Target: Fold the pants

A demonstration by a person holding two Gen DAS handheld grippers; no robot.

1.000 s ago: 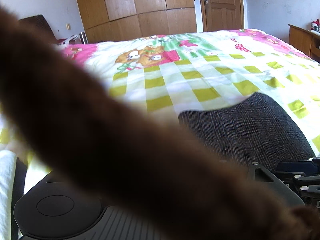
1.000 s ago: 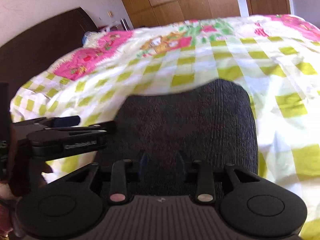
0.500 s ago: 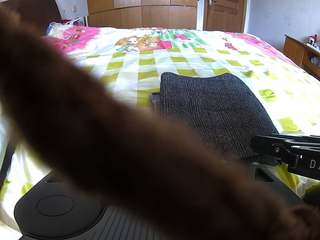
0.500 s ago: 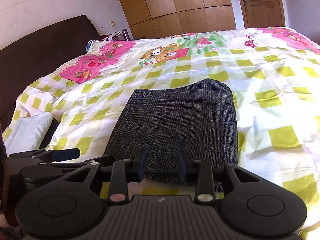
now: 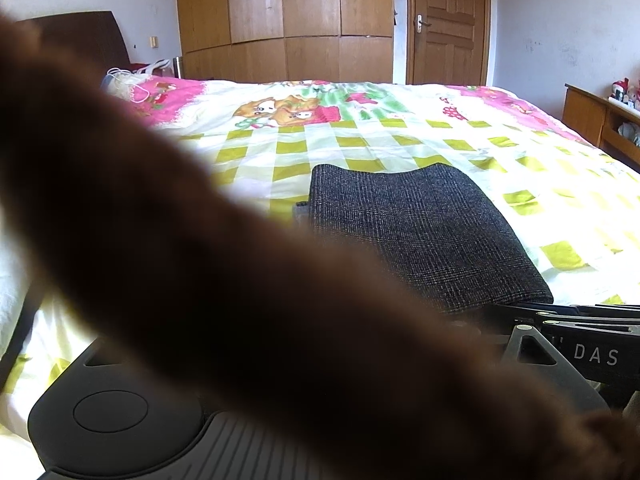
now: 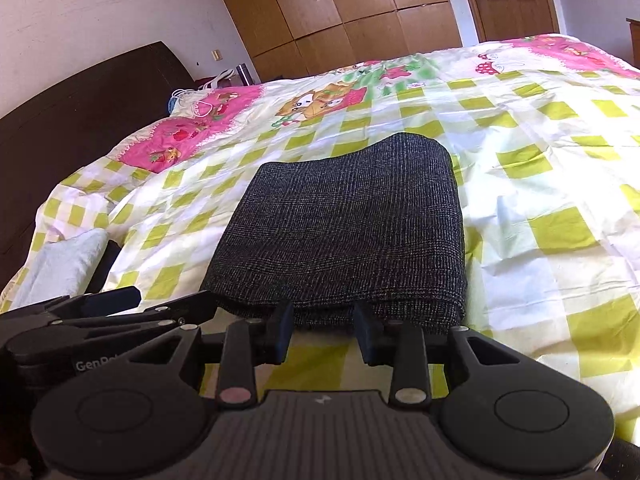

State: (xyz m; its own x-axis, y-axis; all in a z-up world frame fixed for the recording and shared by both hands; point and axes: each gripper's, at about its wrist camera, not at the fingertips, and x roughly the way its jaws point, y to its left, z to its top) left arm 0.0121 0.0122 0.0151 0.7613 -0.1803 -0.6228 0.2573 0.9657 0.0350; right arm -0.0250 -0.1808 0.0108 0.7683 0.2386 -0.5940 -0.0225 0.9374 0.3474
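The dark grey pants [image 6: 340, 232] lie folded into a flat rectangle on the checked quilt [image 6: 540, 184]. My right gripper [image 6: 323, 334] is open just short of their near edge, its blue pads [image 6: 282, 330] apart with nothing between them. In the left wrist view the pants [image 5: 420, 232] lie ahead and to the right. A blurred brown mass [image 5: 200, 280] close to the lens hides the left gripper's fingers. The right gripper's black body [image 5: 580, 332] shows at the lower right. The left gripper [image 6: 120, 312] appears side-on beside the right one, its jaws unclear.
A dark headboard [image 6: 80, 112] stands at the left, with a white folded cloth [image 6: 60, 264] below it. Wooden wardrobes [image 5: 288, 20] and a door [image 5: 448, 20] line the far wall. A wooden dresser [image 5: 592, 120] stands to the right of the bed.
Both grippers have drawn back from the pants. The right pads, over the cloth a second ago, now stand at its near edge. The pants lie flat and still.
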